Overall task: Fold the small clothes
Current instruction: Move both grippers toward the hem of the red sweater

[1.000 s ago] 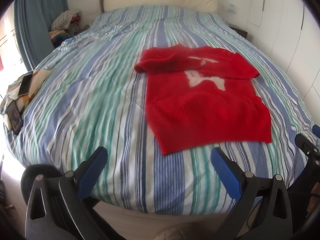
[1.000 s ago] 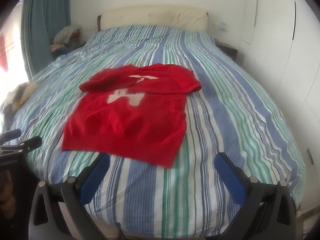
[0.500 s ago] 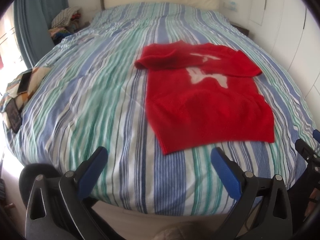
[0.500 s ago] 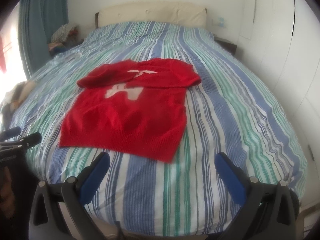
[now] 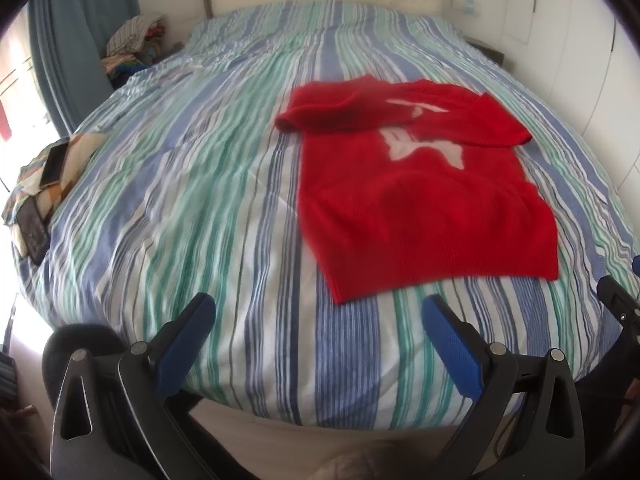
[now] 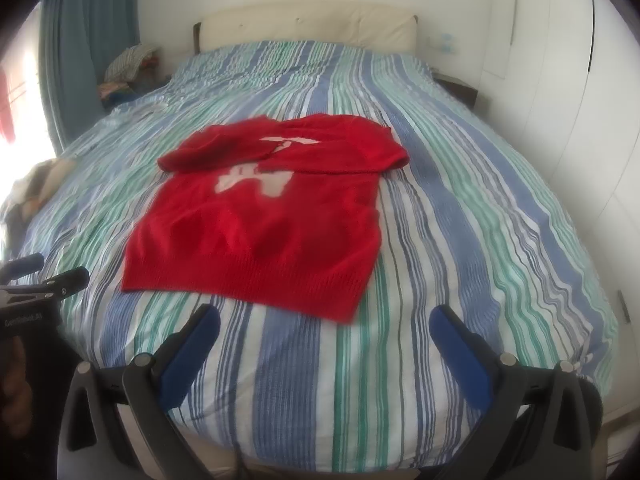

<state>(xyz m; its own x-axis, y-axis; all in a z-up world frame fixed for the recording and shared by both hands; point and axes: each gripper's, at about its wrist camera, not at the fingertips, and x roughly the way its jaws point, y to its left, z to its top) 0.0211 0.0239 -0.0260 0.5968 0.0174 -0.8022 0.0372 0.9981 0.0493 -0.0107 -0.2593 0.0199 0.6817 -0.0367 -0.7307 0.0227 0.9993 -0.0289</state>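
Red sweater (image 5: 424,208) (sleeves folded in) lies beyond both gaping claws.

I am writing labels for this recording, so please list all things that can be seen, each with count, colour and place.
sweater: one, red with a white motif, flat on the bedspread, sleeves folded across the chest
bedspread: one, blue, green and white stripes, covers the bed
headboard: one, cream, far end
curtain: one, blue, far left
clothes pile: one, mixed colours, beside the bed's far left corner
phones: two, on patterned cloth at the left edge
wardrobe doors: white, right
left gripper: one, blue pads, open, empty
right gripper: one, blue pads, open, empty
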